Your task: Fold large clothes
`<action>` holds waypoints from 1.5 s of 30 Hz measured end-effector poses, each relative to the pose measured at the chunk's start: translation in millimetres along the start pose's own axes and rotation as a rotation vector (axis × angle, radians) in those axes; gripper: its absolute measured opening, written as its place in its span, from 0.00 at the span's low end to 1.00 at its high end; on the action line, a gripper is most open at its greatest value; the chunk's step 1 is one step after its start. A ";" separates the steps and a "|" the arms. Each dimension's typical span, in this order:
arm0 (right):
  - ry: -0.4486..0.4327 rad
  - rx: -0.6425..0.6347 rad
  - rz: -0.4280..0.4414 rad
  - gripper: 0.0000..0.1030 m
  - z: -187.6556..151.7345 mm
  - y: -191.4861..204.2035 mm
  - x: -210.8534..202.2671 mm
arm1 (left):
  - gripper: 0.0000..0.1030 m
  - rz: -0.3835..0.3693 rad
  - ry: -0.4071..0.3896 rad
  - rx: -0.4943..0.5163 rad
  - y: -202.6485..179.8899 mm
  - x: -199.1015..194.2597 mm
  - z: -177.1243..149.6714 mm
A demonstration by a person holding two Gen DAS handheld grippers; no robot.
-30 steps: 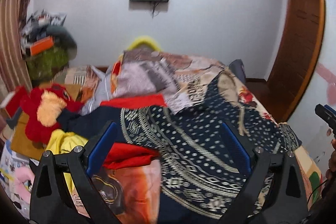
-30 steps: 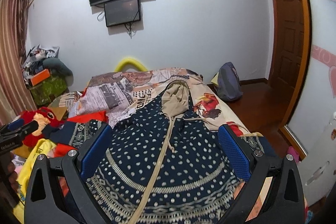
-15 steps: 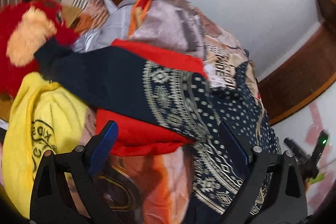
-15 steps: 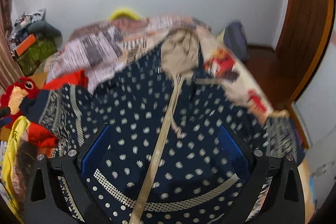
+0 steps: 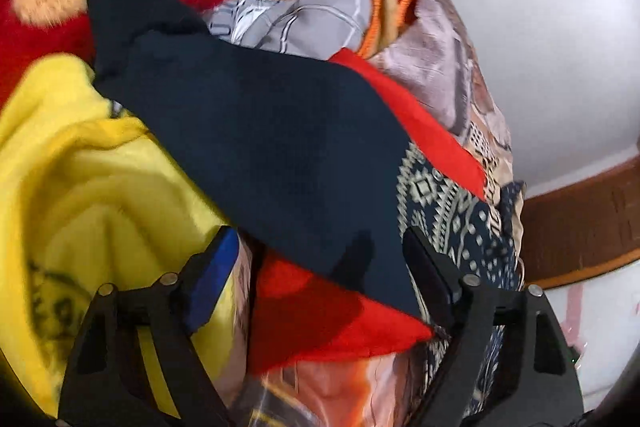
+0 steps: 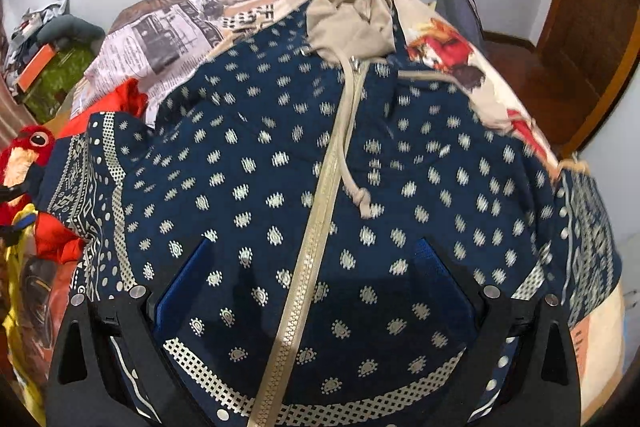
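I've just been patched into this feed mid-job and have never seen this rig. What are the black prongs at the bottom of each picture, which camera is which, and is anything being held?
There is no robot arm here. A person holds a two-finger gripper in each hand, and each has a fisheye camera looking forward along its fingers. The black prongs are those fingers.

The left gripper looks at the plain navy sleeve of the hoodie, lying over a yellow garment and red cloth. The right gripper hangs above the hoodie's dotted front, near its beige zip, spread on the printed bedspread.

Both grippers are open and hold nothing.
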State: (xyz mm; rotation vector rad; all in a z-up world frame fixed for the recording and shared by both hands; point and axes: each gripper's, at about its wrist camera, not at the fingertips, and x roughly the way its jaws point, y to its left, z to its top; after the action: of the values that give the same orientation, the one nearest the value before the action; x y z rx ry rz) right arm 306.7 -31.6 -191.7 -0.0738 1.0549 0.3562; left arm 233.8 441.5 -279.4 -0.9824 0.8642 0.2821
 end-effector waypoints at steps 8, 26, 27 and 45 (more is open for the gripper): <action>0.043 0.017 0.005 0.97 -4.3 -3.5 4.2 | 0.62 0.113 -0.114 0.007 -0.4 19.4 19.2; -0.073 -0.068 0.011 0.97 6.4 -7.7 -53.3 | 0.04 0.052 -0.337 0.375 -165.8 -60.8 12.8; -0.078 -0.075 0.011 0.97 6.6 -8.3 -56.0 | 0.04 0.013 -0.340 0.403 -183.3 -66.5 7.7; -0.101 -0.074 0.022 0.97 -9.6 -53.7 -82.7 | 0.04 -0.128 -0.090 0.854 -364.8 6.9 -153.1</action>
State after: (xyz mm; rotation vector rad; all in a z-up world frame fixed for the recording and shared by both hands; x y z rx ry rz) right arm 279.4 -105.2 -131.2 -0.1096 0.9432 0.4149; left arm 368.2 114.0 -102.6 -0.2208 0.7284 -0.1557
